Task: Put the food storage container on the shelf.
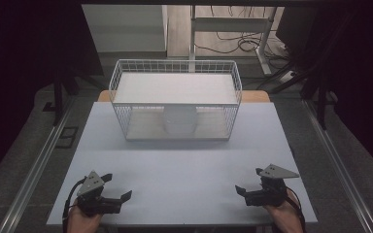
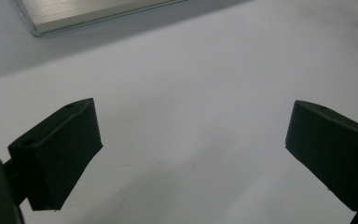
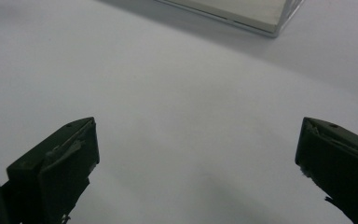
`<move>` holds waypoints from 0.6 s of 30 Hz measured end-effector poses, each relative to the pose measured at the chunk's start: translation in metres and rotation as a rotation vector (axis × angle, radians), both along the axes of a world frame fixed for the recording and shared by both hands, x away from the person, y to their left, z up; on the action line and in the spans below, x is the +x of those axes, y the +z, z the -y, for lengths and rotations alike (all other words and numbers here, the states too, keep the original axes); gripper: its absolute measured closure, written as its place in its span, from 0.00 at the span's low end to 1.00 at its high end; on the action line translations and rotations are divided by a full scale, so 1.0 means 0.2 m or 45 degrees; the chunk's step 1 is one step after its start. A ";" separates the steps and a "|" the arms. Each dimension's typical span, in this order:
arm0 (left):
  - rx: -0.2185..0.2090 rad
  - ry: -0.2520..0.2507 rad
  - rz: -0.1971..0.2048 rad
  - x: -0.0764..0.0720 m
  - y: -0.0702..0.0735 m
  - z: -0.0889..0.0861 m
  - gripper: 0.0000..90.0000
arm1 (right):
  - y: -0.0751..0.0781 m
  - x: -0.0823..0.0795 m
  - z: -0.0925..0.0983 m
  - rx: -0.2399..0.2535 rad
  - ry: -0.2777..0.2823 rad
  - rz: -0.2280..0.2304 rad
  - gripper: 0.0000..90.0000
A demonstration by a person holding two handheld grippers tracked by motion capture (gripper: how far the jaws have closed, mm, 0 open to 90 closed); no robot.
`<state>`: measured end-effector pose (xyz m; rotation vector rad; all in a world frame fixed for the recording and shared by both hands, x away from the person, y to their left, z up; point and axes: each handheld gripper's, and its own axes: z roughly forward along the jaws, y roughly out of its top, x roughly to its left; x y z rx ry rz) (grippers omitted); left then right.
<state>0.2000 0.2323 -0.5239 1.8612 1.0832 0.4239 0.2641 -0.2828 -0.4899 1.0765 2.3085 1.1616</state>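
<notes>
Left tongs [image 1: 116, 187] and right tongs [image 1: 247, 182] rested spread and empty on the surface [image 1: 184, 170], each near its front edge, well short of the wire basket [image 1: 176, 99]. Bare surface lay open between tongs and basket. The basket stood at the far edge, long axis crosswise. A white cylinder [image 1: 179, 121] stood upright under the basket's shelf.
</notes>
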 end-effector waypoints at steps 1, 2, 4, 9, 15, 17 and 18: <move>-0.004 0.003 -0.002 0.00 0.00 -0.01 0.03 | 0.00 0.00 0.01 -0.001 -0.004 -0.005 0.00; -0.011 0.009 -0.004 -0.01 -0.01 -0.01 0.03 | -0.01 -0.01 0.02 -0.007 -0.010 -0.010 0.00; -0.019 0.013 -0.009 -0.01 -0.01 -0.02 0.03 | -0.02 -0.02 0.03 -0.013 -0.018 -0.019 0.00; -0.033 0.011 -0.010 -0.01 -0.01 -0.03 0.03 | -0.05 -0.03 0.04 -0.045 -0.018 -0.057 0.00; -0.047 0.012 -0.031 0.00 -0.02 -0.03 0.03 | -0.05 -0.03 0.03 -0.068 -0.009 -0.073 0.00; -0.059 0.015 -0.036 0.00 -0.02 -0.04 0.03 | -0.06 -0.03 0.03 -0.073 -0.007 -0.079 0.00; -0.061 0.016 -0.038 0.00 -0.02 -0.04 0.03 | -0.06 -0.03 0.03 -0.077 -0.004 -0.080 0.00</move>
